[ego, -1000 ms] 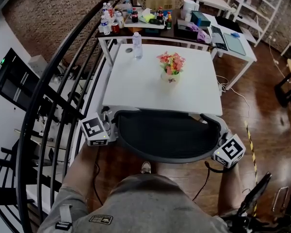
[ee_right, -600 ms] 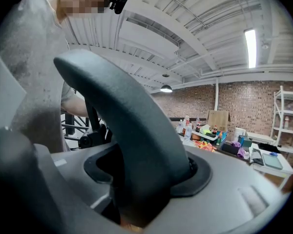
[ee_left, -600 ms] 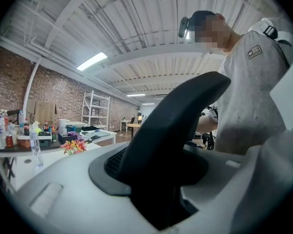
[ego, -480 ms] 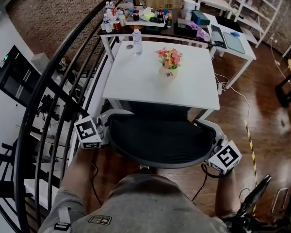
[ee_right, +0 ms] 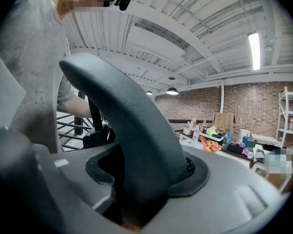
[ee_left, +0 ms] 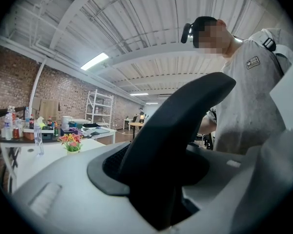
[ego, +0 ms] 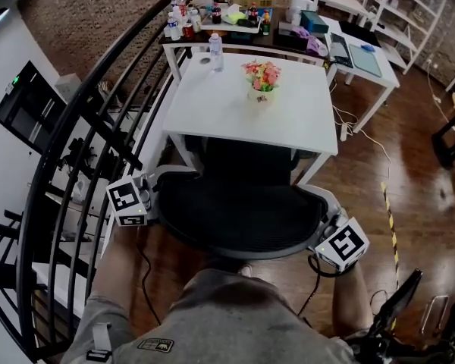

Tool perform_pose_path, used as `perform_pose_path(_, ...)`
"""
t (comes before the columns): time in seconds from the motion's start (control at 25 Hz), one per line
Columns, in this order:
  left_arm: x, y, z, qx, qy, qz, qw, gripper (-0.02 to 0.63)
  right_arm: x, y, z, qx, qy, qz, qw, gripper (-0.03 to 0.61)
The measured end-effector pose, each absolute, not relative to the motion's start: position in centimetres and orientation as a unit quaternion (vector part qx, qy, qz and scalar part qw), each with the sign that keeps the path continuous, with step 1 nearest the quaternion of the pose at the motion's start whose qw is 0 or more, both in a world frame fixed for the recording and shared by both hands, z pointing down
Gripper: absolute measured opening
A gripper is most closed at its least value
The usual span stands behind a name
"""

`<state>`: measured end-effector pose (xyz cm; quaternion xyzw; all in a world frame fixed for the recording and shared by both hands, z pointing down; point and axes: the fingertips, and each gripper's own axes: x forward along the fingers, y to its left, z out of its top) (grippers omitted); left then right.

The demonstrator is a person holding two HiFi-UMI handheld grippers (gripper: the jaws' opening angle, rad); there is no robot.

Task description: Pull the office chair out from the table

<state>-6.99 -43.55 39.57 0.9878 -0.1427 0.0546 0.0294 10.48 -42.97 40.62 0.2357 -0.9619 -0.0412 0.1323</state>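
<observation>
The office chair [ego: 243,211], black mesh back in a grey frame, stands pulled back from the white table [ego: 212,108], its seat partly under the table's near edge. My left gripper [ego: 153,203] clamps the left end of the backrest, and its jaws are opening with the dark frame edge [ee_left: 176,126] still between them. My right gripper [ego: 322,233] clamps the right end, and its jaws are closing on the backrest edge [ee_right: 132,126]. In both gripper views the backrest fills the gap between the grey jaws.
A flower pot [ego: 262,78] and a water bottle [ego: 215,51] stand on the table. A black curved railing [ego: 76,127] runs close on the left. A cluttered desk [ego: 243,21] stands behind the table, and wooden floor [ego: 379,165] lies to the right.
The chair and both grippers have moved toward me, away from the table. More of the chair's seat now shows past the table's near edge.
</observation>
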Motion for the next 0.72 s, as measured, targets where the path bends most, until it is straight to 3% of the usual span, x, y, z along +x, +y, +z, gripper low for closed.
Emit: perform_pose_path(0.72, -6.9, -33.7, 39.7, 0.99, -0.122, 0.058, 0.029, 0.212, 10.6, -33.3, 40.7, 0.24, -0.961, -0.043, 0.127, 0.243)
